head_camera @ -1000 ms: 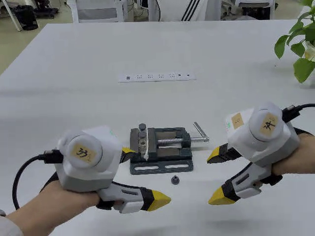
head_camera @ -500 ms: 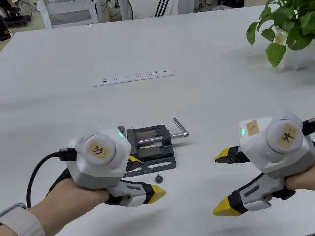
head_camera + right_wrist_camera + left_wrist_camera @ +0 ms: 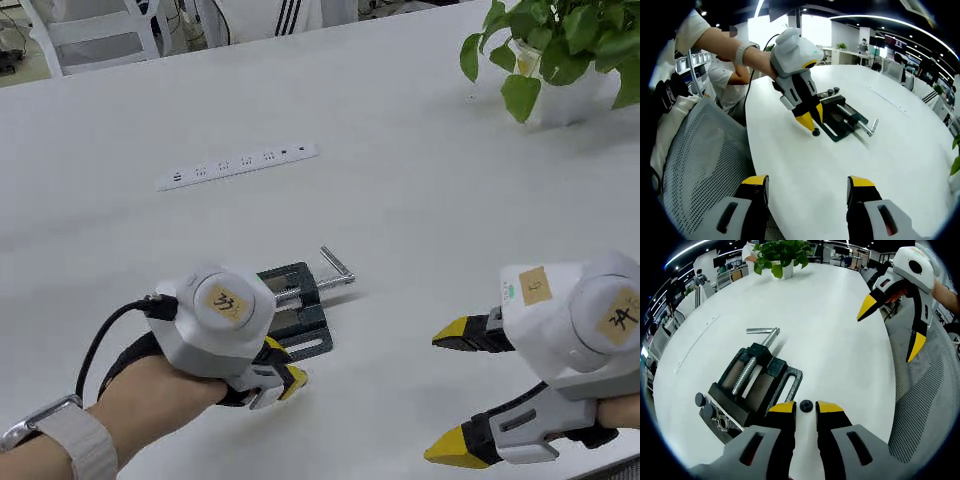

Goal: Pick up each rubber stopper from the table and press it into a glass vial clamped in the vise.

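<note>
Left gripper view is showing the left gripper (image 3: 806, 412) hanging low over the white table (image 3: 840, 340). Its jaws are drawn narrow, with the rubber stopper (image 3: 805, 405) lying between the yellow tips and a sliver of gap showing on either side. The stopper is sitting on the table just beside the near edge of the vise (image 3: 757, 377), where a glass vial (image 3: 720, 423) is standing clamped at the left end. The right gripper (image 3: 448, 392) is hovering well to the right of the vise, jaws spread wide.
</note>
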